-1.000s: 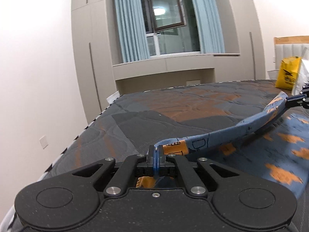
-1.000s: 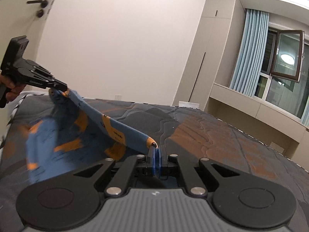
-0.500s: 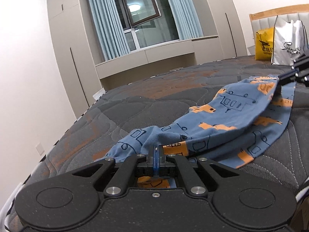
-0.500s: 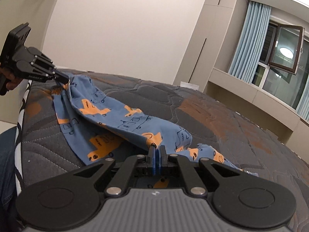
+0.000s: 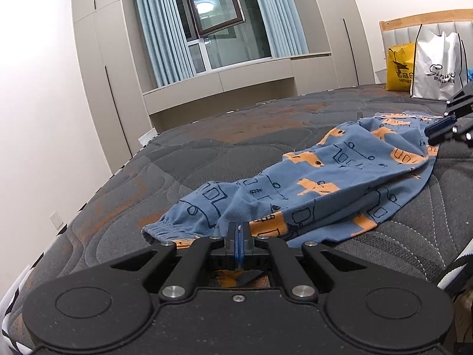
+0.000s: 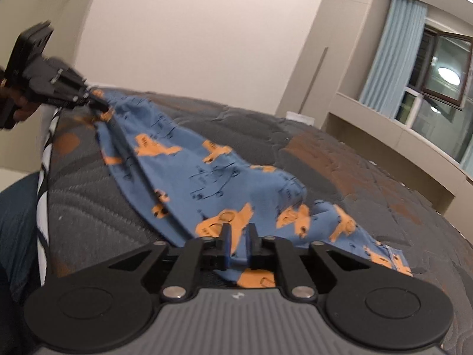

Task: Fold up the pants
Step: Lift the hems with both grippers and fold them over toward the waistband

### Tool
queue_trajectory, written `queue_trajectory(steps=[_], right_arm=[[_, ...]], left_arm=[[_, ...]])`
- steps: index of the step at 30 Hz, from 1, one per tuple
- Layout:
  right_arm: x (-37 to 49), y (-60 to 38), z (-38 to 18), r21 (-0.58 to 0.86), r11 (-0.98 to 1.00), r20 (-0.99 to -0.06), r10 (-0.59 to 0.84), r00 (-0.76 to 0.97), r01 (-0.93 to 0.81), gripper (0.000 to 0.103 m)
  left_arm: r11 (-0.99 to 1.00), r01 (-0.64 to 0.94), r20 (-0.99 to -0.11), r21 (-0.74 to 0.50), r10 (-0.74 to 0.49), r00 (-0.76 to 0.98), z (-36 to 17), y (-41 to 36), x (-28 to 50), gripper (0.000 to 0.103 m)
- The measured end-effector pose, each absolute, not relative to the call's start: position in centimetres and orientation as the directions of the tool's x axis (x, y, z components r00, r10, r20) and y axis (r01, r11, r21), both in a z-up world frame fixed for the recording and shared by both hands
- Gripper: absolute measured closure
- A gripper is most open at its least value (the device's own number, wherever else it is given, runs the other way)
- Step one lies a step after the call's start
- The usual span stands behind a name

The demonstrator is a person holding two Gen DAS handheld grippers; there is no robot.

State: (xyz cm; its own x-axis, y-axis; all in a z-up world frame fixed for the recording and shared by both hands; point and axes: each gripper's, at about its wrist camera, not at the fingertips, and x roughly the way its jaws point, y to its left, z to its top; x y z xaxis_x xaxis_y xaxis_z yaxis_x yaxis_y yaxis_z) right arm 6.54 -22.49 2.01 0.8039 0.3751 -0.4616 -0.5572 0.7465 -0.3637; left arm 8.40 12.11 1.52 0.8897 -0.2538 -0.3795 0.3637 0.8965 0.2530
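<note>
Blue pants (image 5: pixel 322 177) w/ orange print lie spread across the dark quilted mattress (image 5: pixel 207 148), partly folded over themselves, running from the near left edge to the far right in the left wrist view.

Left gripper (image 5: pixel 238 238): jaws together, clamped on a pinch of the pants fabric near the elastic cuff end; the cloth bunches up just in front of the pads, and an orange bit shows under the fingers. In the right wrist view this same gripper (image 6: pixel 102 106) sits at the far left by the mattress edge, a hand (image 6: pixel 17 106) around its handle, fabric pulled taut from its tip.

Right gripper (image 6: pixel 238 236): jaws are opening, pads now apart w/ a gap btwn them. Pants fabric lies in that gap and below it, loose, not pressed by the pads. In the left wrist view this gripper's tip (image 5: pixel 437 131) is at the far right, right at the pants' other end; can't tell there if it touches the cloth.

Far right on the bed, by the headboard (image 5: pixel 425 22): yellow bag (image 5: pixel 399 66) and white bag (image 5: pixel 437 65), side by side, well apart from the pants. Window (image 5: pixel 218 20) w/ blue curtains on the far wall. Right wrist view is a bit motion-blurred.
</note>
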Motion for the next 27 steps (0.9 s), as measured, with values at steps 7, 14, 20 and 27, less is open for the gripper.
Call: queue_trajectory(steps=[7, 14, 20, 27], right_arm=[[5.9, -21.2, 0.8, -0.429, 0.656, -0.504, 0.396, 0.767, -0.621, 0.069], [6.7, -19.0, -0.9, -0.469, 0.611, -0.522, 0.390, 0.758, -0.637, 0.084], [6.4, -18.6, -0.4, -0.481, 0.612, -0.498, 0.398, 0.770, -0.628, 0.103], [5.2, -19.0, 0.4, -0.484, 0.591, -0.507, 0.412, 0.757, -0.646, 0.103]], left_arm=[[0.902, 0.354, -0.371, 0.246, -0.250, 0.895, 1.7, 12.1, 8.4, 0.103], [0.905, 0.348, -0.345, 0.245, -0.254, 0.903, 2.3, 12.5, 7.8, 0.103], [0.901, 0.354, -0.343, 0.249, -0.260, 0.903, 2.4, 12.7, 7.3, 0.103], [0.907, 0.359, -0.370, 0.220, -0.263, 0.891, 1.5, 13.3, 7.1, 0.103]])
